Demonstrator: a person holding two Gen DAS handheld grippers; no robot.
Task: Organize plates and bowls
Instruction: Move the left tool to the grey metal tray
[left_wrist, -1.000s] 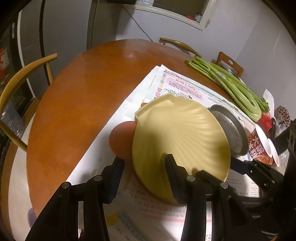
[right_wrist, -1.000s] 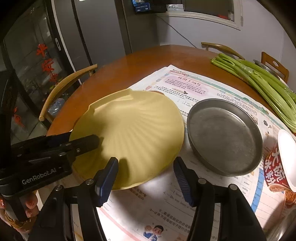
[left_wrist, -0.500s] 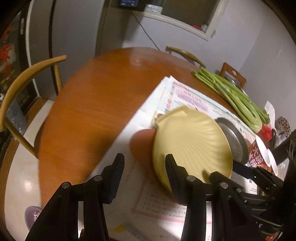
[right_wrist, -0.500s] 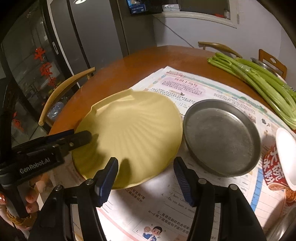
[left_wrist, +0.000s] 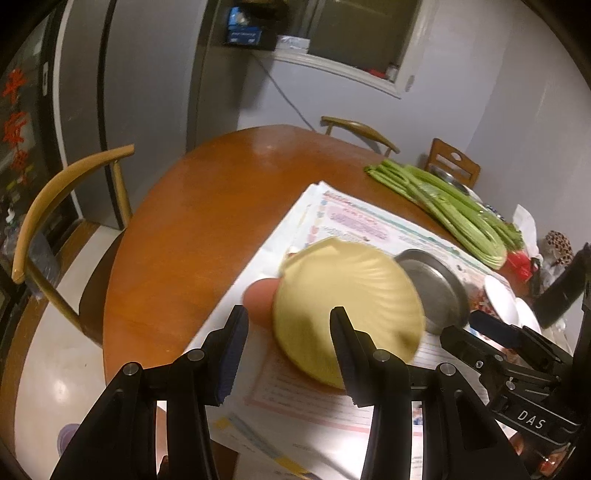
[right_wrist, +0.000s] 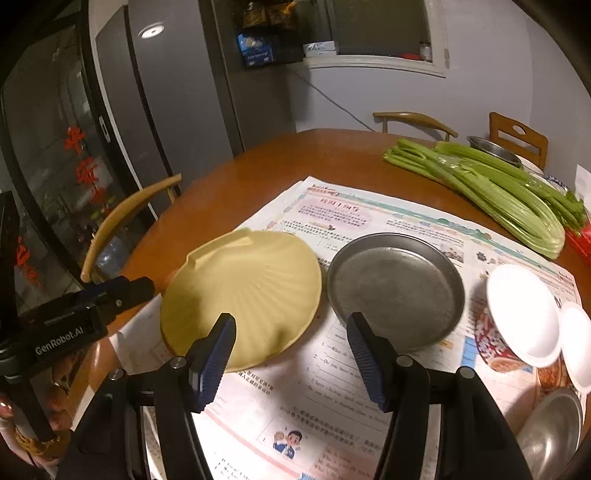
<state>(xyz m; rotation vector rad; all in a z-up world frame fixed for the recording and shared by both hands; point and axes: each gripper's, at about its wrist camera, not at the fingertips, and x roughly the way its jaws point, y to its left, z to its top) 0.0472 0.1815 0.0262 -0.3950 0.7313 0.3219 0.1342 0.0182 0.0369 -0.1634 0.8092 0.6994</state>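
A yellow shell-shaped plate (left_wrist: 347, 299) (right_wrist: 243, 291) rests tilted on a pink bowl (left_wrist: 260, 299) on the newspaper. A grey metal plate (right_wrist: 395, 290) (left_wrist: 434, 284) lies just right of it. My left gripper (left_wrist: 286, 343) is open and empty, above and short of the yellow plate's near edge. My right gripper (right_wrist: 291, 354) is open and empty, above the newspaper in front of both plates. The left gripper's body (right_wrist: 74, 317) shows at the left of the right wrist view.
The newspaper (right_wrist: 369, 387) covers the near part of the round wooden table (left_wrist: 192, 221). Celery (right_wrist: 491, 188) lies at the far right. A noodle cup with white lid (right_wrist: 517, 325) and a steel bowl (right_wrist: 550, 432) stand at the right. Wooden chairs (left_wrist: 48, 206) ring the table.
Both grippers have pulled back and risen from the yellow plate, so the plates look smaller and farther. Both stayed open. The plates have not moved.
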